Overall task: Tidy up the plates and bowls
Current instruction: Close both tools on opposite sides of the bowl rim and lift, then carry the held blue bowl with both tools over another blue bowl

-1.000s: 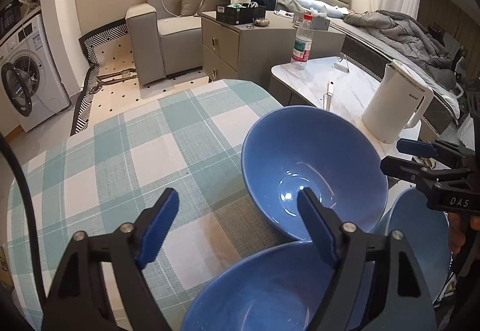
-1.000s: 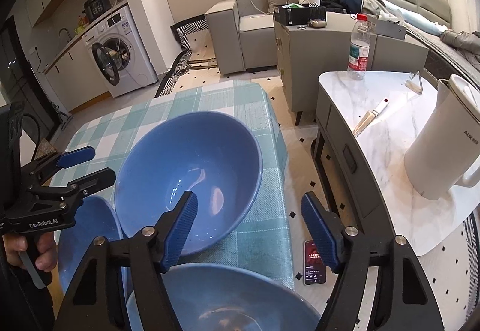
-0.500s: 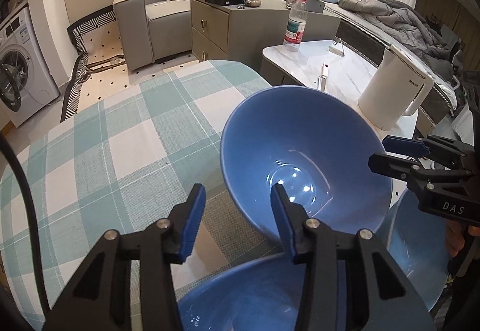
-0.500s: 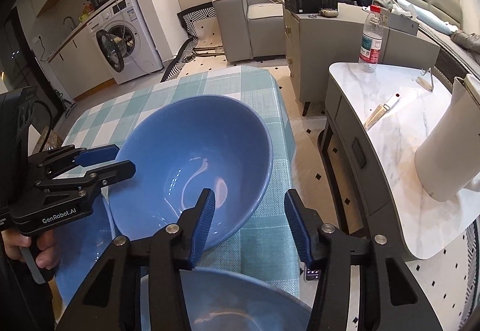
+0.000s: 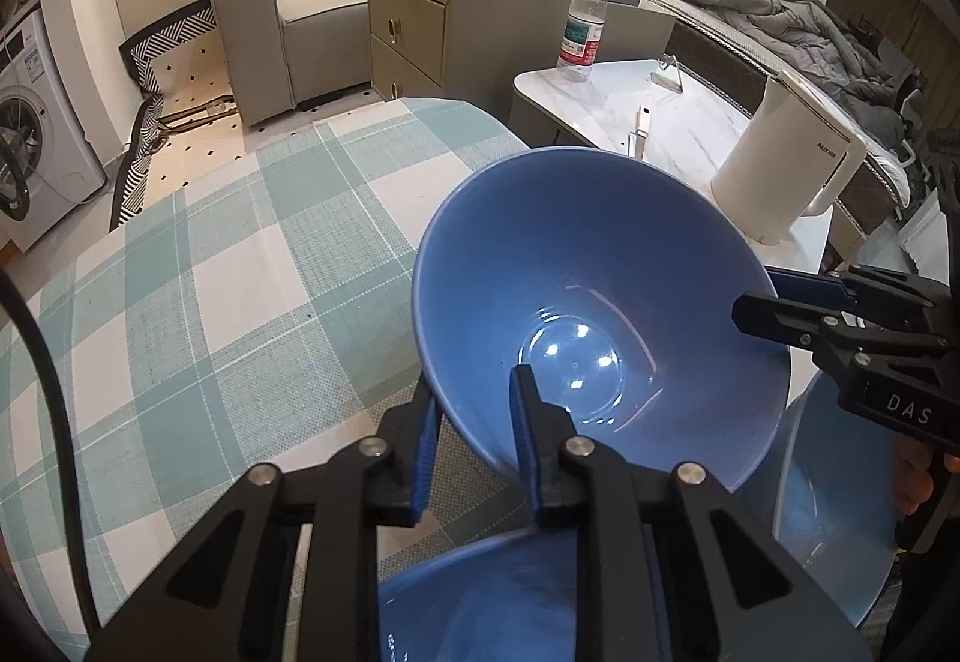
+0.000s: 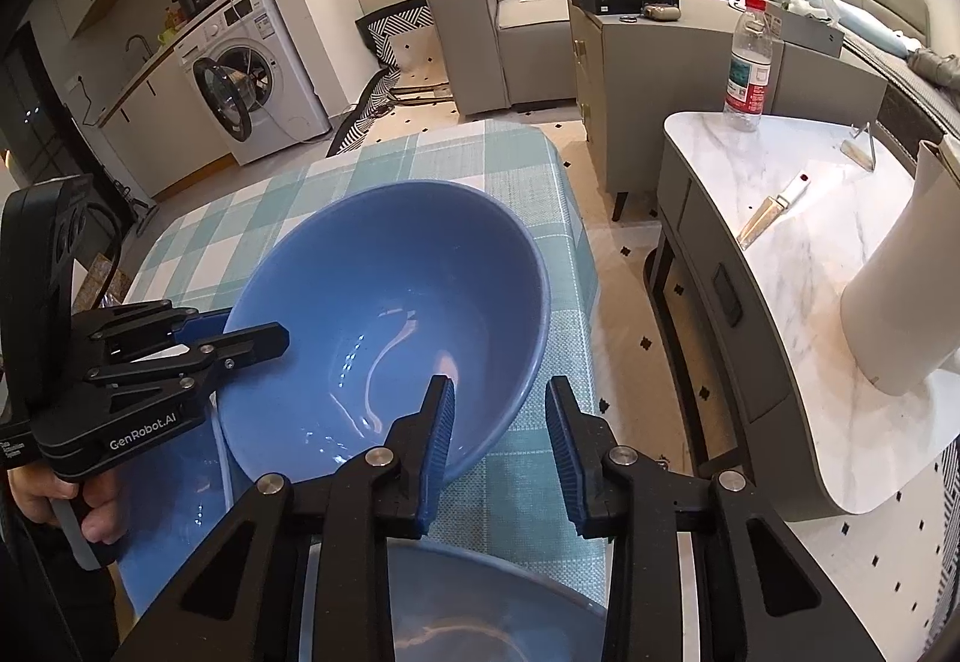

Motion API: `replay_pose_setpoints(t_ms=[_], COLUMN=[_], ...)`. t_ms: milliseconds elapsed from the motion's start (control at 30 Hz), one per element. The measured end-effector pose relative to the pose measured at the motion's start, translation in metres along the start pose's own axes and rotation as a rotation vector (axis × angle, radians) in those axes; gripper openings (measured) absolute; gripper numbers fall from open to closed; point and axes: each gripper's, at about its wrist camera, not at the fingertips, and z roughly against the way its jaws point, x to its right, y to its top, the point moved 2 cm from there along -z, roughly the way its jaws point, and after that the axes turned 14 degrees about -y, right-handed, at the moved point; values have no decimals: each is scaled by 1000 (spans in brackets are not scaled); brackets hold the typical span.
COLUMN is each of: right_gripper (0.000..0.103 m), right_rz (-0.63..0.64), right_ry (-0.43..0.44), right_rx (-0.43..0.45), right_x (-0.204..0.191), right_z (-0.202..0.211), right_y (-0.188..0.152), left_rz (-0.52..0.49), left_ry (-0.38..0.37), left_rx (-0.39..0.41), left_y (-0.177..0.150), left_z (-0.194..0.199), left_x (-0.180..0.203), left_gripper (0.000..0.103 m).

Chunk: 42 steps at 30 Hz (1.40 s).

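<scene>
A large blue bowl (image 5: 600,290) is tilted above the checked tablecloth (image 5: 210,266). My left gripper (image 5: 474,434) is shut on its near left rim, one finger inside and one outside. My right gripper (image 6: 501,422) straddles the opposite rim (image 6: 480,440) with its jaws narrowed; a gap shows beside the outer finger. The bowl also shows in the right wrist view (image 6: 390,314). A second blue bowl (image 5: 498,602) lies below the grippers, and a blue plate (image 5: 834,488) lies beside it.
A marble side table (image 6: 810,254) stands right of the dining table with a white kettle (image 5: 786,170), a water bottle (image 6: 747,62) and a knife (image 6: 771,206). A phone lies on the floor between the tables. A grey cabinet, sofa and washing machine (image 6: 240,74) stand beyond.
Both grippers moved forward and narrowed around the big bowl's rim. The left one closed onto the rim, and the bowl has tilted up.
</scene>
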Motion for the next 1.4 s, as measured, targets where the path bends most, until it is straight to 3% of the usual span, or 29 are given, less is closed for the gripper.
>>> replay_pose_setpoints(t_ms=[400,667,1400], right_gripper=[33,33,33], right_rz=[21,18,3], right_ry=[3,-4,-30], right_rx=[-6,39,151], right_x=[-7,-8,-5], right_z=[-4,6,47], right_y=[-2,-1,-7], left_rz=[-5,-19,-37], left_ry=[8,25,-1], left_rx=[-5,-3,96], left_y=[1,0,7], left_z=[-1,-2,23], left_x=[0,4,20], left_gripper=[21,21,21])
